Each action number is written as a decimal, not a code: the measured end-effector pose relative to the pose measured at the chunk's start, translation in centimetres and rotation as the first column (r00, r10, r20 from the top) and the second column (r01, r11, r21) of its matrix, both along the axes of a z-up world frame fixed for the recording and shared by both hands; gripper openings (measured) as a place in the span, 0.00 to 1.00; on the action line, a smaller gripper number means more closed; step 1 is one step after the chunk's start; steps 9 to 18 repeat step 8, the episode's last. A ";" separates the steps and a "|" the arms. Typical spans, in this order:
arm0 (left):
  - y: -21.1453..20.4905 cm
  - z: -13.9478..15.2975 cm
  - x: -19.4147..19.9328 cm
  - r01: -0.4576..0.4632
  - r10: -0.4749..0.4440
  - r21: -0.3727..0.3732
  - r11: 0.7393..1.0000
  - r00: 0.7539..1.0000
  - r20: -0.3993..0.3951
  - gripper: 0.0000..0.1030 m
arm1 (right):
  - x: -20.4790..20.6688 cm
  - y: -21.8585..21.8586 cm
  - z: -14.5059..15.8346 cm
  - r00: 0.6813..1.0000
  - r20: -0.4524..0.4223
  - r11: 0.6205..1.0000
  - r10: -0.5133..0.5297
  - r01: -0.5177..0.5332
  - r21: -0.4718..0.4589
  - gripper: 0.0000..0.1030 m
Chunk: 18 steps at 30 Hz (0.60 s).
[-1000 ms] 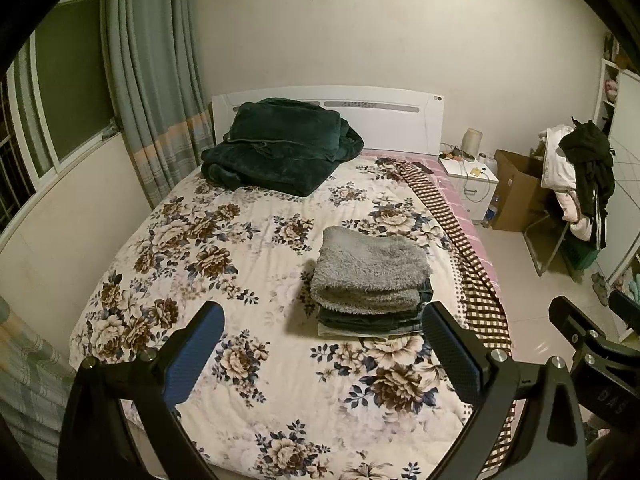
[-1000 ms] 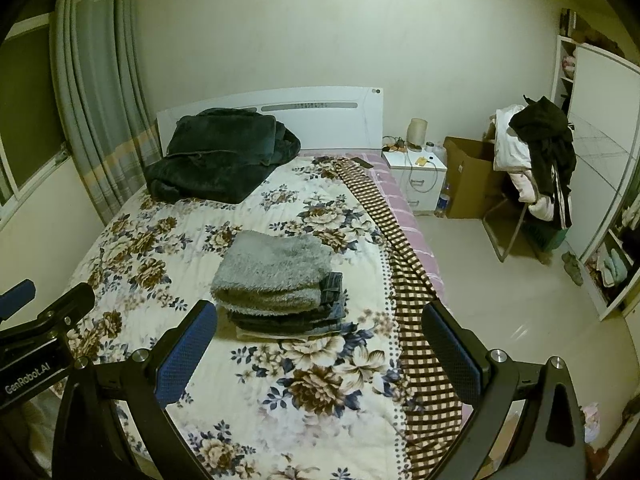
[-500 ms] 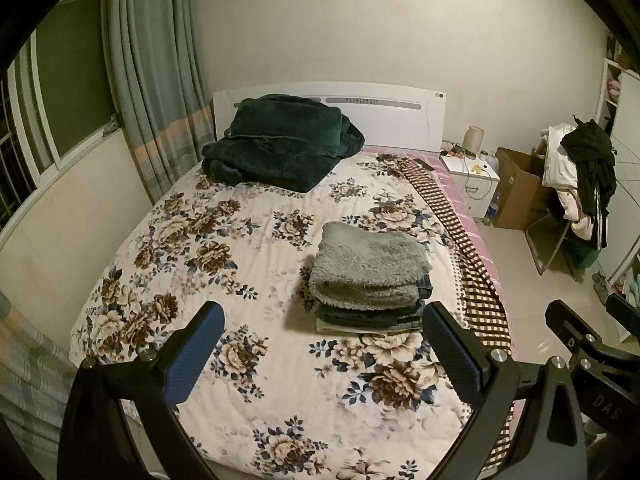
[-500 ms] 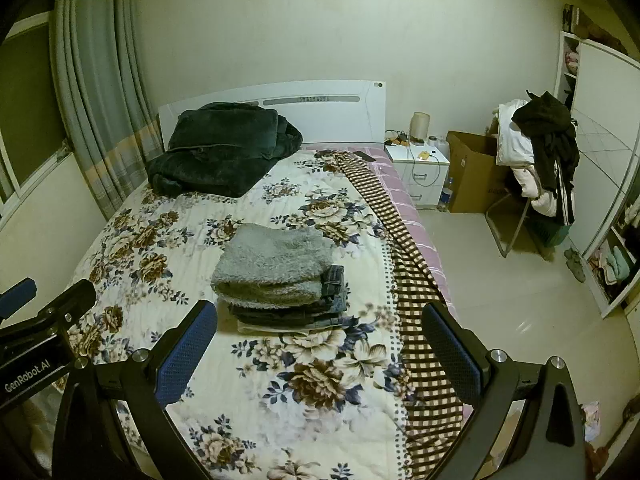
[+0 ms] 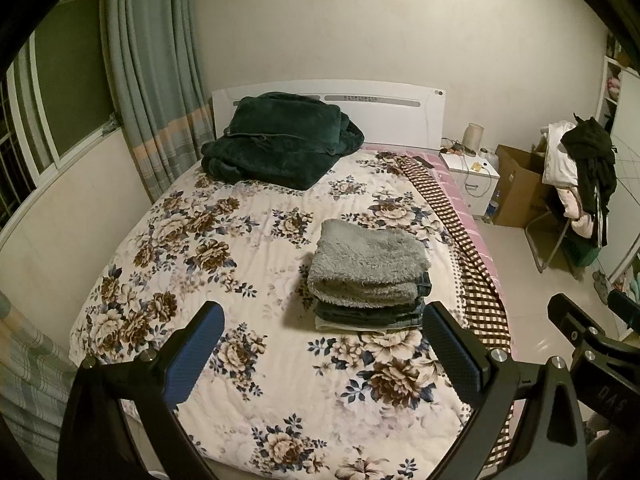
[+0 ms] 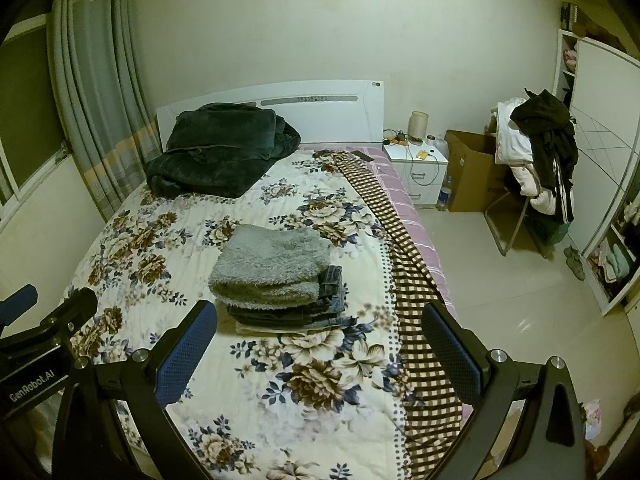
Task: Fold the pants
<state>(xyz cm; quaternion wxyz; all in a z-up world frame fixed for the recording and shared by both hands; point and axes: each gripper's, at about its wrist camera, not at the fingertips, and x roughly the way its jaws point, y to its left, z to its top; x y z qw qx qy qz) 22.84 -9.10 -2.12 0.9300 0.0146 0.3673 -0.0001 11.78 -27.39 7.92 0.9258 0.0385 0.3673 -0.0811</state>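
A stack of folded pants (image 5: pixel 368 276) lies on the floral bedspread (image 5: pixel 208 264), with fluffy grey pants on top and denim below. It also shows in the right wrist view (image 6: pixel 276 276). My left gripper (image 5: pixel 320 354) is open and empty, held well back above the foot of the bed. My right gripper (image 6: pixel 316 354) is open and empty too, beside the left. The right gripper's body shows at the left view's right edge (image 5: pixel 588 344); the left gripper's body shows at the right view's left edge (image 6: pixel 44 332).
A folded dark green blanket (image 5: pixel 280 140) lies by the white headboard (image 5: pixel 392 116). A checked cloth (image 6: pixel 408 264) runs along the bed's right side. A nightstand (image 6: pixel 420 168), a cardboard box (image 6: pixel 472 168) and a clothes-laden chair (image 6: pixel 536 160) stand to the right. Curtains (image 5: pixel 152 92) hang left.
Both grippers have drawn back and risen a little from the bed, so the stack looks smaller and more of the foot of the bed shows. Both stay open and empty.
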 end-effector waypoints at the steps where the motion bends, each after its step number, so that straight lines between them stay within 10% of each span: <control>1: 0.0 0.0 0.0 0.000 0.000 -0.001 1.000 1.000 0.000 0.98 | 0.0 0.0 -0.1 1.000 -0.001 1.000 0.000 0.000 0.000 1.00; 18: -0.1 -0.5 -0.7 0.000 0.000 0.003 1.000 1.000 0.014 0.98 | 0.0 -0.1 0.0 1.000 0.002 1.000 -0.001 0.001 0.001 1.00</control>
